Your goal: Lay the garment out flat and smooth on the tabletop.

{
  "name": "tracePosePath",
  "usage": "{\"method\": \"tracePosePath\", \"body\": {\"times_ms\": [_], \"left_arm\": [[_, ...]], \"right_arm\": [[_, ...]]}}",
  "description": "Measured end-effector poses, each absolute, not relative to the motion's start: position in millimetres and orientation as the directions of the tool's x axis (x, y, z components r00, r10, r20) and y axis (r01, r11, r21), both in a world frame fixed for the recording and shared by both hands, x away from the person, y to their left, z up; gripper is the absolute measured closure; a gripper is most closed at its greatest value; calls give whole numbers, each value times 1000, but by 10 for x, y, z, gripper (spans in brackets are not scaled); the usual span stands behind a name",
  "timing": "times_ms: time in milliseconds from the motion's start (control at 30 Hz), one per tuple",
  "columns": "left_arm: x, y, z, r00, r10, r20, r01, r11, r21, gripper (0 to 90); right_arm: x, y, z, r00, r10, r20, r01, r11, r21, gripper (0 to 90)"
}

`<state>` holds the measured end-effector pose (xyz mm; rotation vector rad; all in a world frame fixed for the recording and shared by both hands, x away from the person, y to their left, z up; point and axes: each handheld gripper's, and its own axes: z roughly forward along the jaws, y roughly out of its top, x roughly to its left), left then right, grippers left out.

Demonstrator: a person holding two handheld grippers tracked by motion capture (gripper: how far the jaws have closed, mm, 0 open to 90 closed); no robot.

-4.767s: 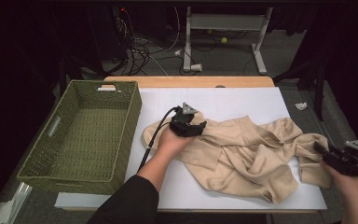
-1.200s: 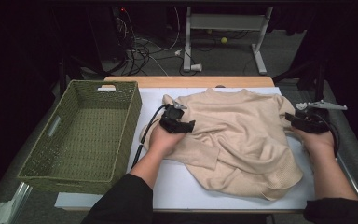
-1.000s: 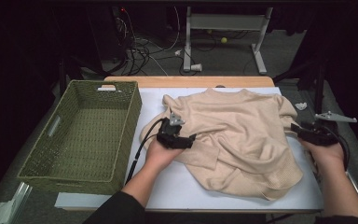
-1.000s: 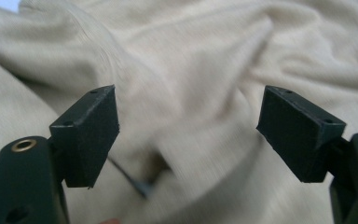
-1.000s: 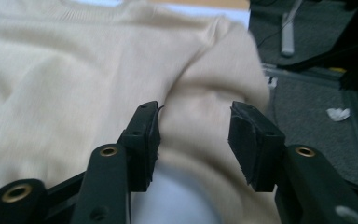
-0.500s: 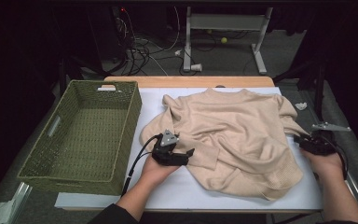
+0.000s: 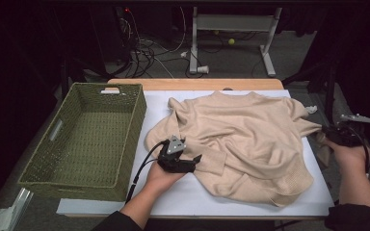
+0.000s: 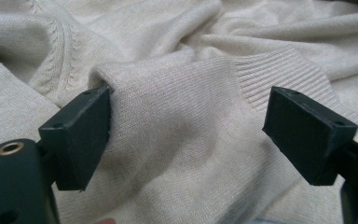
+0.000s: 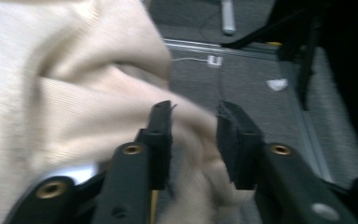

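Sweater (image 7: 243,139): lay spread on white surface (image 7: 183,192), basket (image 7: 86,139) at nine o'clock.
Left tongs (image 8: 186,126): gaped wide around cuff, pads clear.
Right tongs (image 9: 193,135): just reopened, sleeve fabric between, blurred.

My left gripper (image 7: 195,161) has bare white mat (image 7: 183,192) on the near side to pass along; the woven basket (image 7: 84,139) walls off its left. The beige sweater (image 7: 241,139) covers the middle. My right gripper (image 7: 328,136) sits at the table's right edge, open floor beyond.
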<state>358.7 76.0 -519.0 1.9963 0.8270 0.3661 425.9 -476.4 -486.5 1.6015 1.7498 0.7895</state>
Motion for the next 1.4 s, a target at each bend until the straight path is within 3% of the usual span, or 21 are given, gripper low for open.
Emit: {"method": "tracePosePath", "body": {"times_ms": [233, 533, 600, 667, 800, 933, 1067, 1233, 1400], "left_arm": [[3562, 763, -5191, 734, 676, -59, 389, -348, 853, 143], [3558, 759, -5191, 736, 675, -49, 383, -356, 852, 144], [3556, 758, -5192, 737, 675, -47, 382, -358, 852, 144], [3556, 757, -5192, 737, 674, -46, 382, -359, 852, 144], [3558, 758, -5191, 737, 674, -48, 383, -357, 852, 144], [3558, 758, -5191, 738, 673, -48, 382, -358, 852, 144], [3557, 757, -5191, 737, 674, -47, 382, -359, 852, 144], [3549, 750, -5193, 736, 676, -41, 377, -359, 854, 144], [3551, 751, -5193, 736, 676, -42, 379, -359, 853, 144]], "right_arm": [[4259, -4519, -4950, -183, 983, 8, 611, 107, 784, 577], [4388, -4346, -5124, -225, 972, 74, 665, 97, 741, 506], [4376, -4363, -5123, -209, 975, 82, 663, 80, 744, 629], [4329, -4394, -5087, -229, 972, 48, 644, 114, 757, 856], [4264, -4336, -5006, -229, 972, -54, 615, 187, 766, 865], [4137, -4373, -4856, -223, 973, -61, 552, 178, 815, 865], [4039, -4407, -4901, -226, 970, -83, 564, 200, 801, 862], [4006, -4456, -5023, -232, 972, -22, 582, 157, 798, 660], [4103, -4445, -4916, -229, 973, -18, 565, 148, 812, 645]]}}
